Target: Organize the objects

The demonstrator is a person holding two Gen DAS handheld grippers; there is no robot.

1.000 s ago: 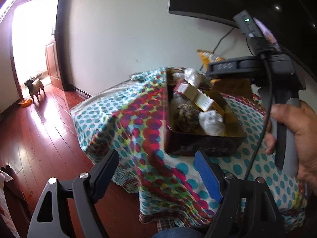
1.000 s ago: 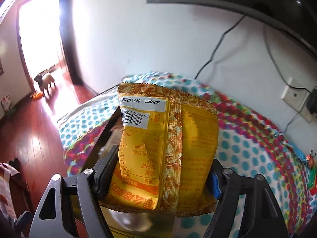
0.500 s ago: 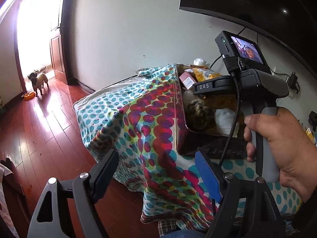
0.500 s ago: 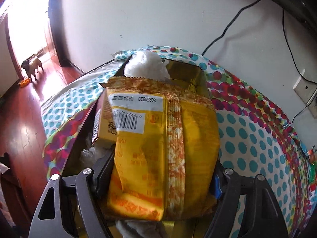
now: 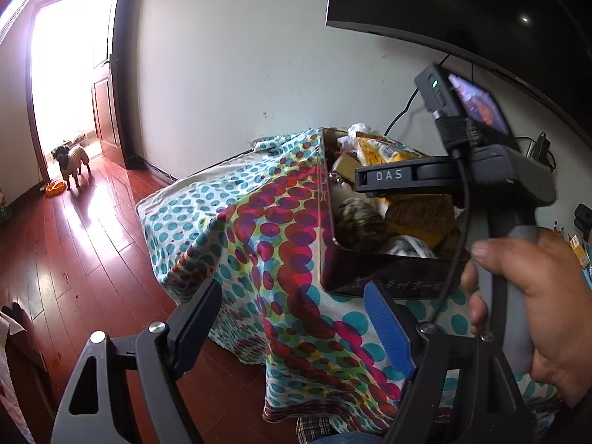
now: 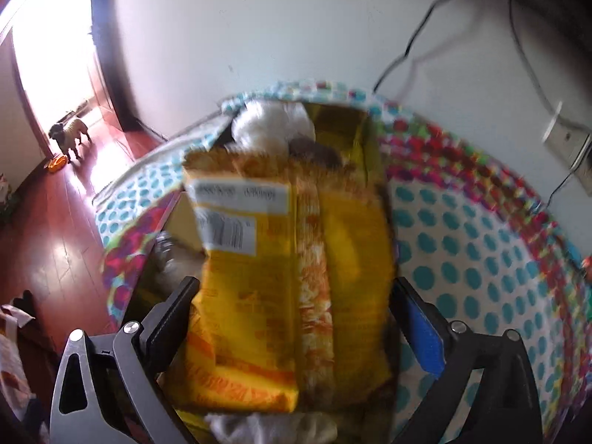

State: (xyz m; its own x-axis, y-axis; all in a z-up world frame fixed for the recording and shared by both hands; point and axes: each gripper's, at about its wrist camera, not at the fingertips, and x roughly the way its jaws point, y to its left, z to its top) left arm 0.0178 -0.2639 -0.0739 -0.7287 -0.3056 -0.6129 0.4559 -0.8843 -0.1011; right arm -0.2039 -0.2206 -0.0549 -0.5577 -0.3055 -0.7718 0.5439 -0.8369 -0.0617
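A small dog stands in the bright doorway beside an orange bowl on the red wooden floor. A dark screen hangs on the white wall, cables trailing below it.

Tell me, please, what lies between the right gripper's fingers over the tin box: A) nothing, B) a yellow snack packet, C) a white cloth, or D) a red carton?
B: the yellow snack packet sits between the opening jaws of the right gripper, above the tin box.
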